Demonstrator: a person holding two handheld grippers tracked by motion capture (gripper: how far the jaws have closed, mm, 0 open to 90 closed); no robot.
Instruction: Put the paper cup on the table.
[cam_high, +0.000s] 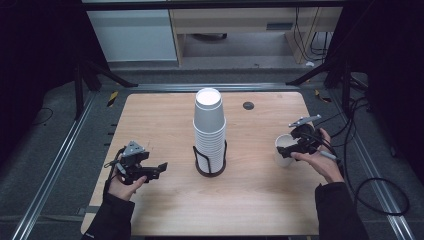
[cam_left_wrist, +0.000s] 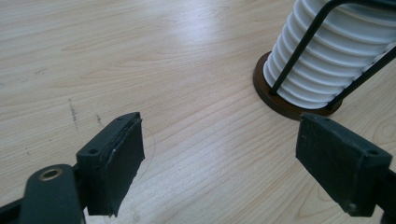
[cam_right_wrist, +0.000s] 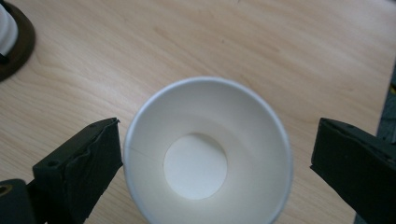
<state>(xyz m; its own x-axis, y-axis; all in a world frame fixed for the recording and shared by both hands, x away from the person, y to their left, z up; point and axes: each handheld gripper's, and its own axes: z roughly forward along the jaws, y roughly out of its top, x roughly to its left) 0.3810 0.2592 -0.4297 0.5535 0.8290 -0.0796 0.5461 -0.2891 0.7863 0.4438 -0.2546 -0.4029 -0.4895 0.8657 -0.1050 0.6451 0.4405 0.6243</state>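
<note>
At the table's right edge, the right tool (cam_high: 294, 146), jaws wide, partly hides the upright paper cup (cam_high: 283, 150).

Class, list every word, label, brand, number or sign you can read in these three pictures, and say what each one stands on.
None can be read.
Stack of paper cups: plain white, no print.
Single paper cup: plain white inside, no print.
Wooden table: bare wood, no lettering.
Grey label on the cabinet behind the table: too small and blurred to read.
</note>
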